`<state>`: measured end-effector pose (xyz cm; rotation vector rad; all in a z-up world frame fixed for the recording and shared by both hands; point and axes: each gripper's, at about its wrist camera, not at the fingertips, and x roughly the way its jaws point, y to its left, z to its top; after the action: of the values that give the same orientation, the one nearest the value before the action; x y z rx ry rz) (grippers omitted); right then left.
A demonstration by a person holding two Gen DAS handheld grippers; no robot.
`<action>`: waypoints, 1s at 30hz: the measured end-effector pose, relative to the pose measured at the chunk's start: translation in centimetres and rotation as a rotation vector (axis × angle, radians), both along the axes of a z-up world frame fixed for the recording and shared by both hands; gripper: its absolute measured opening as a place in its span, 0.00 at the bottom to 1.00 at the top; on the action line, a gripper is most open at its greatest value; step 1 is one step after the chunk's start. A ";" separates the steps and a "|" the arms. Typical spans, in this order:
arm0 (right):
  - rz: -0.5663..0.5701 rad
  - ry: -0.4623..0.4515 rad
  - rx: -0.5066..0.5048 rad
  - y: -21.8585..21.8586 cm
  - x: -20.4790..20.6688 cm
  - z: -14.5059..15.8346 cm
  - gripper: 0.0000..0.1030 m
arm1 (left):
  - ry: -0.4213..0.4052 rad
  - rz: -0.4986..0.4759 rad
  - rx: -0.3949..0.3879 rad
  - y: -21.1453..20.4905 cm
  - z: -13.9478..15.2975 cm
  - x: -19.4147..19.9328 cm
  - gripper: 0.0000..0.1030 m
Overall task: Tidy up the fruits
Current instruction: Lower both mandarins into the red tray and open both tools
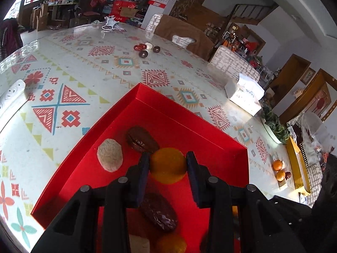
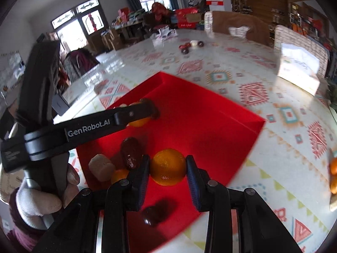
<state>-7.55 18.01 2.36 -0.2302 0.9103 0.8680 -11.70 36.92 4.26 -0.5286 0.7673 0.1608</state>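
Observation:
A red box (image 1: 189,130) lies on the patterned table. In the left wrist view my left gripper (image 1: 168,164) is shut on an orange (image 1: 168,165) low over the box floor. Nearby lie a beige round piece (image 1: 110,155), a dark brown fruit (image 1: 142,140) and a dark red date (image 1: 159,210). In the right wrist view my right gripper (image 2: 168,167) is shut on another orange (image 2: 168,167) above the box (image 2: 210,122). The left gripper (image 2: 145,113) reaches in from the left with its orange (image 2: 138,122). A date (image 2: 130,151), a beige piece (image 2: 101,166) and a small orange (image 2: 119,175) lie below.
Loose oranges and a date (image 1: 280,169) sit at the table's right edge. A tissue box (image 1: 245,96) stands beyond the red box. Small dark and red fruits (image 1: 146,49) lie far across the table. A white power strip (image 1: 11,93) is at the left.

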 end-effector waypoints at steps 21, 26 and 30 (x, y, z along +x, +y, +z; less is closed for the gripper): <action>-0.027 -0.068 0.027 -1.5 -0.9 0.9 0.58 | -0.104 0.063 -0.031 -1.3 3.4 -4.6 0.79; -0.105 -0.077 0.090 -6.2 -1.0 2.2 0.65 | -0.149 0.048 -0.127 -4.6 3.7 -6.7 0.85; -0.170 -0.063 0.125 -10.3 -0.8 2.4 0.65 | -0.128 -0.029 -0.125 -8.4 3.8 -6.2 0.85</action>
<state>-8.34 7.71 4.74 -0.0698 0.8017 0.7530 -17.88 28.51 8.04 -0.6397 0.6622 0.0519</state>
